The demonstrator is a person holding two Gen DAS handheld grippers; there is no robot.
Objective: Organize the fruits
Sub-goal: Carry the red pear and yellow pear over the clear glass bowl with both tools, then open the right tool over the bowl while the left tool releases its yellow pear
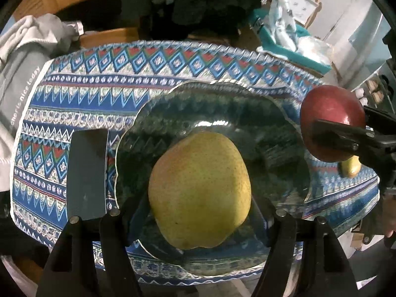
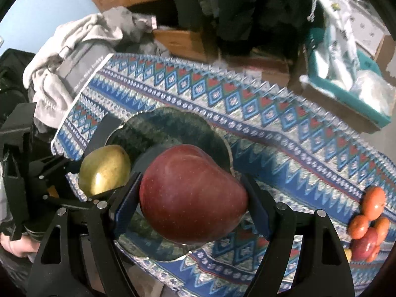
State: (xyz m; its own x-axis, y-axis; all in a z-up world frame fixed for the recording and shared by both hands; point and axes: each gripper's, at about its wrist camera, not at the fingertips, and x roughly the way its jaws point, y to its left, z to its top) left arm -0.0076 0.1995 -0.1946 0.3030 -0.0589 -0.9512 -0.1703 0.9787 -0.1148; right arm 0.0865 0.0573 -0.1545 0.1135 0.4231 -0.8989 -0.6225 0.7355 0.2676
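A dark green glass plate (image 1: 222, 104) (image 2: 160, 123) with a wavy rim lies on the patterned blue tablecloth (image 1: 123, 74). My left gripper (image 1: 198, 198) is shut on a yellow-green pear (image 1: 200, 190) (image 2: 104, 170), which hangs over the plate's near half. My right gripper (image 2: 193, 193) is shut on a red apple (image 2: 193, 195) (image 1: 331, 121) above the plate's right rim. In the left wrist view the right gripper (image 1: 331, 136) comes in from the right edge. Each fruit hides the plate beneath it.
Several orange and red fruits (image 2: 368, 220) lie on the cloth at the right, with a yellow-green one (image 1: 350, 167) behind the right gripper. A dark grey flat block (image 1: 86, 173) sits left of the plate. Grey clothing (image 1: 22, 57) is heaped at the table's left end; a teal bin (image 2: 346, 84) stands beyond the far edge.
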